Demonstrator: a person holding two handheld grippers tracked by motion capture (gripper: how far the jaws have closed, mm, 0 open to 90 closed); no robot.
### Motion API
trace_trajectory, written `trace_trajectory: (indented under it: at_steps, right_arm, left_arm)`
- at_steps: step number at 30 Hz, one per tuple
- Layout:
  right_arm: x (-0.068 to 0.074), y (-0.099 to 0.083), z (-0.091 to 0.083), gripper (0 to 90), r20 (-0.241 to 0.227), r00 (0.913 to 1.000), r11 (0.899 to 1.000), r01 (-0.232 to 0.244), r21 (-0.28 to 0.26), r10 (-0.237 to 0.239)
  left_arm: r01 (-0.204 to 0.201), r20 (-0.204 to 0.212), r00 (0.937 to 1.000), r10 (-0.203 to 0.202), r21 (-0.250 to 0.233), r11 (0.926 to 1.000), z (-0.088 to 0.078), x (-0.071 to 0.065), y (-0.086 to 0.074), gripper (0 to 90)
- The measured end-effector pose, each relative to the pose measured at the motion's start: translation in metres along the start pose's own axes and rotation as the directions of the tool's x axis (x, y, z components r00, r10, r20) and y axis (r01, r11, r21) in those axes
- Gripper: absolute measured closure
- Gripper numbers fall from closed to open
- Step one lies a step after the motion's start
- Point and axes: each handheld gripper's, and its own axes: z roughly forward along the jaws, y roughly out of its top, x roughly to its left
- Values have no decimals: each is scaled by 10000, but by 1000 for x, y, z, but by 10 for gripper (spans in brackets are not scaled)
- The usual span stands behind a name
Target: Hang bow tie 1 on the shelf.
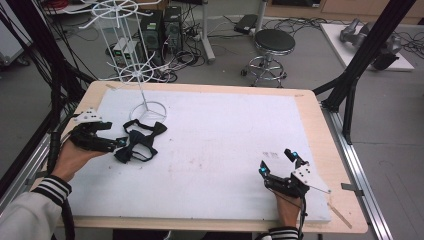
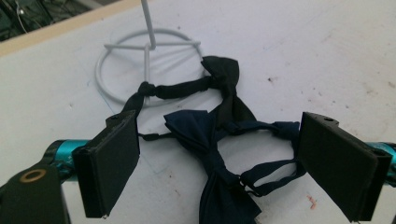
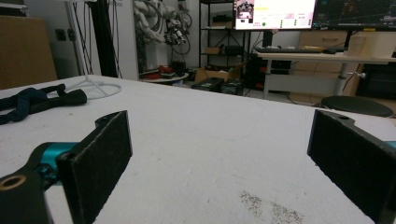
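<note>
Table (image 1: 310,107), one — wooden, topped by one white board (image 1: 225,145). Wire display stand (image 1: 131,65), one, white, at the far left; its ring base (image 2: 140,60) rests on the board. Bow ties, two, overlapping at the near side of that base: one black bow tie (image 2: 224,77) touching the ring, one navy bow tie (image 2: 210,154) nearer the person. Grippers, two. Left gripper (image 1: 120,142): jaws spread wide, holding nothing, tips right at the ties; its own view shows the navy tie lying between the jaws. Right gripper (image 1: 280,162): near right, well apart from the ties, jaws wide and empty. Right gripper view adds a stool (image 3: 357,105) and monitors (image 3: 275,13) beyond the table.
</note>
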Motion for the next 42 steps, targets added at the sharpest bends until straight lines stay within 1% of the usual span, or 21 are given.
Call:
trace_trajectory:
  at_steps: [1, 4, 6, 10, 14, 18, 20, 22, 23, 24, 26, 27, 28, 30, 31, 34, 35, 37, 38, 40, 42]
  right_arm:
    - [0, 0, 0, 58, 14, 10000, 10000, 1, -3, -1]
    - [0, 0, 0, 58, -4, 10000, 10000, -12, 8, 12]
    - [0, 0, 0, 58, -4, 10000, 10000, -15, 7, 15]
    - [0, 0, 0, 58, -12, 10000, 10000, -2, -3, 2]
    - [0, 0, 0, 58, -6, 10000, 10000, -17, 8, 17]
    - [0, 0, 0, 58, -14, 10000, 10000, -14, -2, 14]
    - [0, 0, 0, 58, -18, 10000, 10000, -20, 0, 20]
    - [0, 0, 0, 58, -4, 10000, 10000, -56, 1, 56]
    - [-1, 0, 0, 58, -19, 10000, 10000, -8, -33, 7]
    - [0, 0, 0, 58, -23, 10000, 10000, -20, -7, 20]
    - [0, 0, 0, 58, -24, 10000, 10000, -22, -6, 22]
    - [0, 0, 0, 58, -20, 10000, 10000, -14, -6, 14]
    - [0, 0, 0, 58, -20, 10000, 10000, -15, -6, 15]
    - [0, 0, 0, 58, -22, 10000, 10000, -24, -4, 24]
    - [0, 0, 0, 58, -22, 10000, 10000, -24, -4, 24]
    - [0, 0, 0, 58, -20, 10000, 10000, -34, 4, 34]
    - [0, 0, 0, 58, -26, 10000, 10000, -34, 1, 34]
    - [0, 0, 0, 58, -28, 10000, 10000, -33, -1, 33]
    - [0, 0, 0, 58, -20, 10000, 10000, -28, 2, 28]
    - [0, 0, 0, 58, -17, 10000, 10000, -23, 1, 23]
    - [0, 0, 0, 58, -23, 10000, 10000, -32, 2, 32]
  left_arm:
    - [0, 0, 10000, 0, 0, 10000, 0, 0, 0, 142]
    - [67, 27, 10000, -69, 530, 9986, 6, 0, 1, 144]
    - [92, 71, 9999, -98, 861, 9962, 9, 2, 3, 145]
    - [181, 75, 9998, -191, 1168, 9930, 14, 4, 5, 160]
    - [236, 149, 9995, -262, 1566, 9874, 20, 5, 7, 171]
    - [330, 207, 9991, -379, 2007, 9791, 26, 5, 8, 185]
    - [422, 293, 9983, -498, 2190, 9748, 29, 5, 8, 186]
    - [333, 270, 9988, -412, 2457, 9688, 33, 5, 9, 188]
    - [412, 290, 9983, -502, 2538, 9664, 34, 5, 8, 188]
    - [410, 280, 9983, -502, 2659, 9631, 36, 6, 9, 203]
    - [489, 267, 9979, -588, 2806, 9586, 37, 6, 8, 204]
    - [454, 275, 9981, -558, 2917, 9554, 38, 7, 8, 204]
    - [532, 235, 9977, -631, 2986, 9529, 39, 7, 8, 206]
    - [539, 306, 9973, -665, 3082, 9498, 40, 8, 8, 213]
    - [651, 260, 9967, -770, 3110, 9482, 41, 8, 8, 213]
    - [683, 218, 9966, -799, 3297, 9416, 43, 9, 9, 223]
    - [729, 235, 9961, -854, 3296, 9413, 44, 9, 8, 239]
    - [728, 204, 9962, -850, 3441, 9361, 46, 9, 9, 239]
    - [801, 203, 9955, -927, 3439, 9356, 47, 8, 8, 249]
    - [792, 217, 9955, -927, 3511, 9330, 49, 8, 8, 259]
    - [848, 187, 9950, -982, 3625, 9281, 51, 7, 8, 267]
